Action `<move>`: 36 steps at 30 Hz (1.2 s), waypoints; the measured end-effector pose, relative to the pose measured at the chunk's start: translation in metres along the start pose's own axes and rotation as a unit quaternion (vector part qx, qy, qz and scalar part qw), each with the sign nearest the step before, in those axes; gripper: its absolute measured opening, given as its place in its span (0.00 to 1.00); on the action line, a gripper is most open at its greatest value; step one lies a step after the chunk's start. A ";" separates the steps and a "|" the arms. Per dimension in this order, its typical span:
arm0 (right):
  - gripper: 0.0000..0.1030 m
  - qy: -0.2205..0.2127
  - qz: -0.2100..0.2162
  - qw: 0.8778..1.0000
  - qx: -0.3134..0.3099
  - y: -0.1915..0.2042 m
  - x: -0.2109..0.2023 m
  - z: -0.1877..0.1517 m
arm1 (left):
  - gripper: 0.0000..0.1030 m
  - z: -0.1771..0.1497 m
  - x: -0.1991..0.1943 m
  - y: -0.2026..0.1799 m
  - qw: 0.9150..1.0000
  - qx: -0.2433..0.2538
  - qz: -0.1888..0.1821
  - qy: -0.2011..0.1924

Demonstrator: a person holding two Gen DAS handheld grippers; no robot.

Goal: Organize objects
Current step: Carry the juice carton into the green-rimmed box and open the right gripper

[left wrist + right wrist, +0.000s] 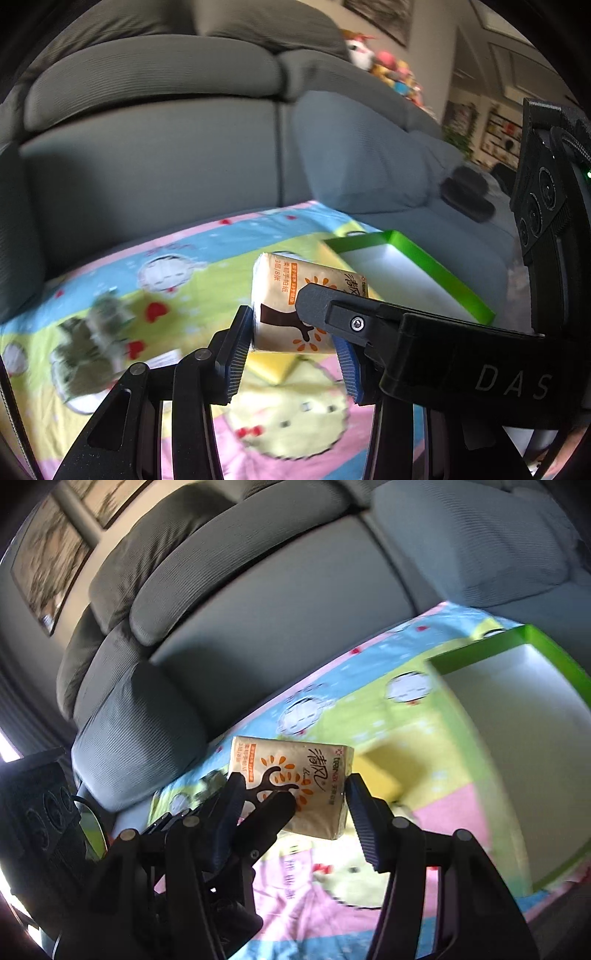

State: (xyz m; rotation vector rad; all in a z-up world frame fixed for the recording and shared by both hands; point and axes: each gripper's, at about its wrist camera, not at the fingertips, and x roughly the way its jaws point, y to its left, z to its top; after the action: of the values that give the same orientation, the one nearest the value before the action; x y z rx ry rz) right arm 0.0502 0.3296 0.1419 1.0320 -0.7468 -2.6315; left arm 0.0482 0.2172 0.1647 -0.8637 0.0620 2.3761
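A beige tissue pack with an orange tree print hangs in the air above a cartoon blanket. My left gripper is shut on it, blue pads pressing its two lower sides. From the right, a black finger of my right gripper lies across the pack's front. In the right wrist view the same tissue pack sits between the pads of my right gripper, which is shut on it. The left gripper's finger crosses in from the lower left. A green-rimmed box with a white inside lies to the right.
The blanket covers the seat of a grey sofa. A blurred green-brown packet lies on the blanket at the left. A black object rests on the far sofa seat, with plush toys behind. The green box fills the right.
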 end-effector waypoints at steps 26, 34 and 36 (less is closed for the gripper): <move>0.56 -0.027 -0.126 0.982 0.139 -0.150 -0.030 0.003 | 0.43 -0.005 0.111 -0.120 0.987 0.076 -0.096 0.103; 0.56 -0.037 -0.143 0.975 0.163 -0.157 -0.032 0.003 | 0.43 -0.009 0.113 -0.122 0.986 0.079 -0.097 0.109; 0.57 -0.045 -0.152 0.973 0.170 -0.158 -0.034 0.004 | 0.43 -0.008 0.109 -0.117 0.988 0.073 -0.091 0.101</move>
State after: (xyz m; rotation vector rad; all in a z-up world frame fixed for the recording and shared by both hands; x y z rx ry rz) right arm 0.0698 0.4775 0.0796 1.2041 -1.1790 -2.8899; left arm 0.0520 0.3682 0.1117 -0.9927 0.2262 2.0803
